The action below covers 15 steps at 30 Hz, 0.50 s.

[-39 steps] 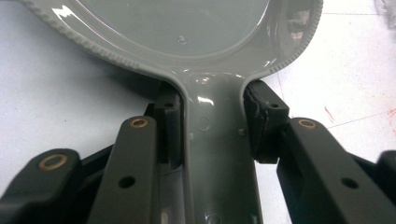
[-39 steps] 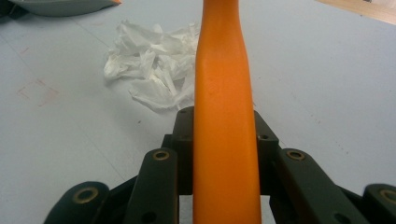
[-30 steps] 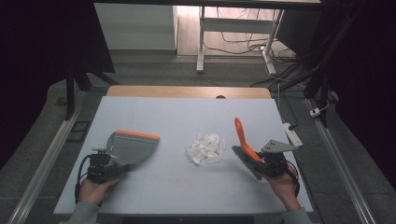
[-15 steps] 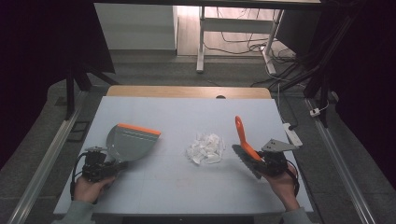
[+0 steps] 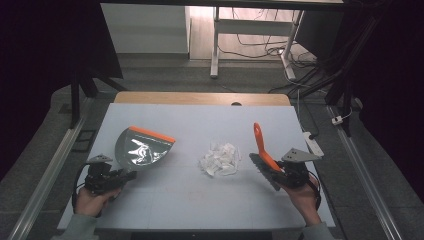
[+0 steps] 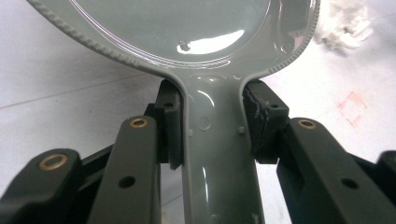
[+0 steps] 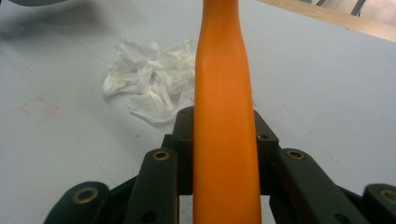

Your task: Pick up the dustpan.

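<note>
Since the earlier frames we see the grey dustpan (image 5: 142, 150) swing a little: its orange lip, once angled toward the middle of the desk (image 5: 200, 200), now sits further up and left, while the brush (image 5: 265, 152) and the heap of crumpled white paper (image 5: 219, 160) lie as they did. From the high view we read the layout: dustpan at the left, paper in the middle, brush just right of the paper, all apart. The left gripper view adds what that view cannot give: our left hand-held gripper (image 6: 212, 126) is clamped on the dustpan's grey handle, pads pressing both sides, with the paper at the top right corner. The right gripper view shows our right hand-held gripper (image 7: 224, 135) closed on the brush's orange handle, paper beyond it to the left.
</note>
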Each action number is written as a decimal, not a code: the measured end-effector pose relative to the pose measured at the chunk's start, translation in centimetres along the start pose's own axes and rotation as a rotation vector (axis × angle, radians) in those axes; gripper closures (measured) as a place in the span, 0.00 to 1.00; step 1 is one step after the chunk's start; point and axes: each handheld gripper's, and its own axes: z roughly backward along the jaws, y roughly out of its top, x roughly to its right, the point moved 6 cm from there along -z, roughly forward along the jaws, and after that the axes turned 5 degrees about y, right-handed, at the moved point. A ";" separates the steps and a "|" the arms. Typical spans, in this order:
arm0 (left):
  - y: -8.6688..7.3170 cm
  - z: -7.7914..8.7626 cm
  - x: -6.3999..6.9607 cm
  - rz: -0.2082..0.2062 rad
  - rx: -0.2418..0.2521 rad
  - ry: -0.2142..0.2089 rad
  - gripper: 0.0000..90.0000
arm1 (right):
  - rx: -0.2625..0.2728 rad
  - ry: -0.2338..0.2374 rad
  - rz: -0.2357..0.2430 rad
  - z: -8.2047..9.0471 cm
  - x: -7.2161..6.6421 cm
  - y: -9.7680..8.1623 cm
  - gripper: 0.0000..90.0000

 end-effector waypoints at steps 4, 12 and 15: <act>0.1 0.3 0.1 -0.022 0.015 -0.012 0.68 | 0.009 0.001 -0.002 0.0 -0.1 0.1 0.78; 0.4 0.7 0.2 -0.070 0.036 -0.029 0.68 | 0.009 -0.004 -0.005 0.1 -0.1 0.1 0.78; 0.4 0.8 0.4 -0.101 0.036 -0.047 0.68 | 0.010 -0.006 -0.005 0.0 -0.1 0.1 0.78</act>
